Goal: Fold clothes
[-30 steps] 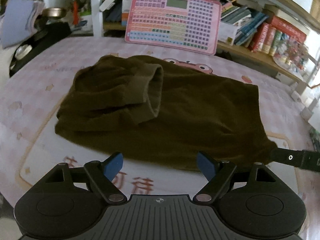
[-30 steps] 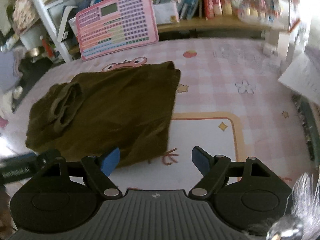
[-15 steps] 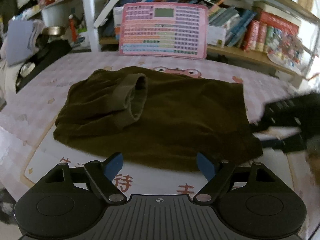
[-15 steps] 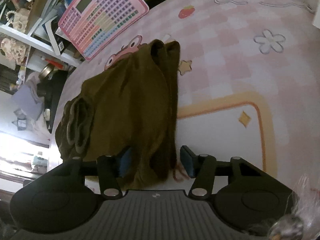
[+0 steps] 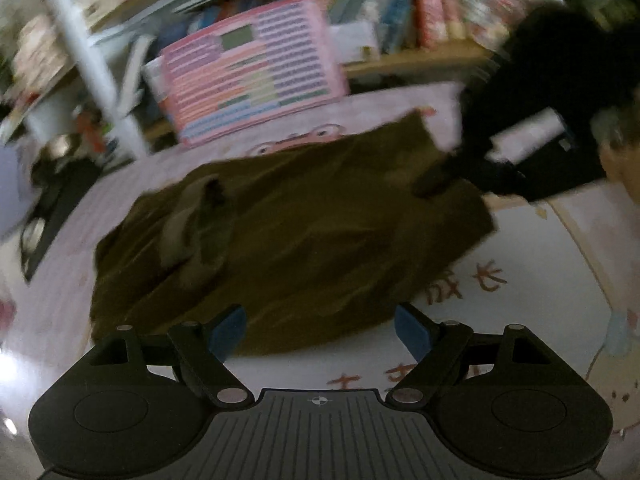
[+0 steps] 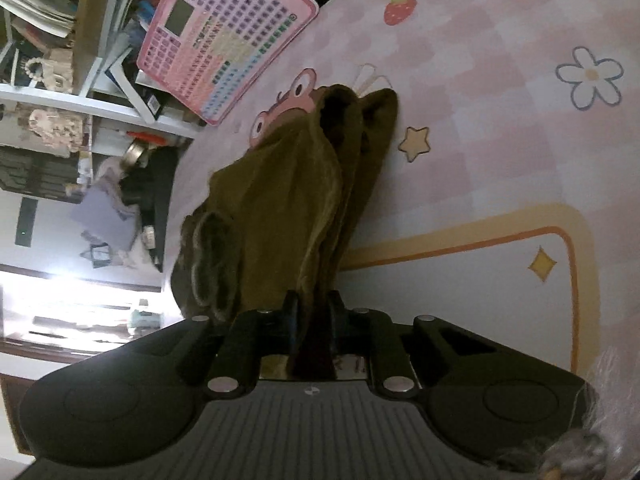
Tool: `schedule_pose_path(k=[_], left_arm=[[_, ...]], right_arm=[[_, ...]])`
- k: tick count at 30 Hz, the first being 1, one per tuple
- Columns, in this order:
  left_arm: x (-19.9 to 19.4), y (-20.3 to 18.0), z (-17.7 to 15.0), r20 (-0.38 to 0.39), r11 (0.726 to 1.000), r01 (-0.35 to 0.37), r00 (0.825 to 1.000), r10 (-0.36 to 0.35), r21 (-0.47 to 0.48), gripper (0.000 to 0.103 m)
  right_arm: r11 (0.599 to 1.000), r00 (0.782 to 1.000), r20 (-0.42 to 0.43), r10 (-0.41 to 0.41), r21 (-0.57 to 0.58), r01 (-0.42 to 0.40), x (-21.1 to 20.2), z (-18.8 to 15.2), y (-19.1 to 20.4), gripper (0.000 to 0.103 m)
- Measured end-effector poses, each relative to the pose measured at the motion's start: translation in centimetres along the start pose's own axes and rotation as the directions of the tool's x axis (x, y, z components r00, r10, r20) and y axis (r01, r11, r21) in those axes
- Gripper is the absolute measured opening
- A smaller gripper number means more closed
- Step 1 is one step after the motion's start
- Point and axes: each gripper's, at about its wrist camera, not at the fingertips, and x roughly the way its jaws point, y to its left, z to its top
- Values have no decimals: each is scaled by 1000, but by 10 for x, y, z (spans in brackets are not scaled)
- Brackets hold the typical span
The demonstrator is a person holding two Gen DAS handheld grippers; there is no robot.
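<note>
The right gripper (image 6: pixel 310 308) is closing on the half-folded olive garment's (image 5: pixel 288 236) near right edge while the left gripper (image 5: pixel 320 330) is hovering open, folding still unfinished.

The left tongs (image 5: pixel 320 330) are black, with blue pads (image 5: pixel 412 334) and silver screws. A ribbed grey plate fills the bottom middle. The right tongs (image 6: pixel 311 308) look alike.
</note>
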Motion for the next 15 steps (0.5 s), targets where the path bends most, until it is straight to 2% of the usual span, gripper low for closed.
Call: schedule_pose_path(k=[4,7,9,10,11,12,13,14,15], left_arm=[[4,-28,13,40,988,5,999,-11,153,84],[14,-43,20,52,975,-16,999,4,223,84],[23,-47,26,62,970,-46,998,32,238,83],[25,-48,29,69,969,-50,997,35,241,71],[27,-50,31,75,967,-51,997,33,250,48],[29,-51,33,81,965,-51,996,31,258,39],[31,-52,35,85,962,-46,996,24,270,24],[31,-53,35,88,958,-32,996,7,285,14],[31,-54,34,93,956,-28,996,1,292,13]], right_arm=[[1000,1000,0,21,13,-21,0,3,3,13],[1000,1000,-6,27,13,-27,-1,3,5,13],[1000,1000,-9,27,7,-27,1,5,7,13],[1000,1000,-12,25,5,-25,2,5,8,13],[1000,1000,-14,23,2,-23,2,6,8,13],[1000,1000,-16,19,-1,-20,2,7,8,13],[1000,1000,-15,17,-2,-17,2,7,7,13],[1000,1000,-14,14,-2,-14,2,8,7,13],[1000,1000,-12,12,-3,-12,2,9,6,17]])
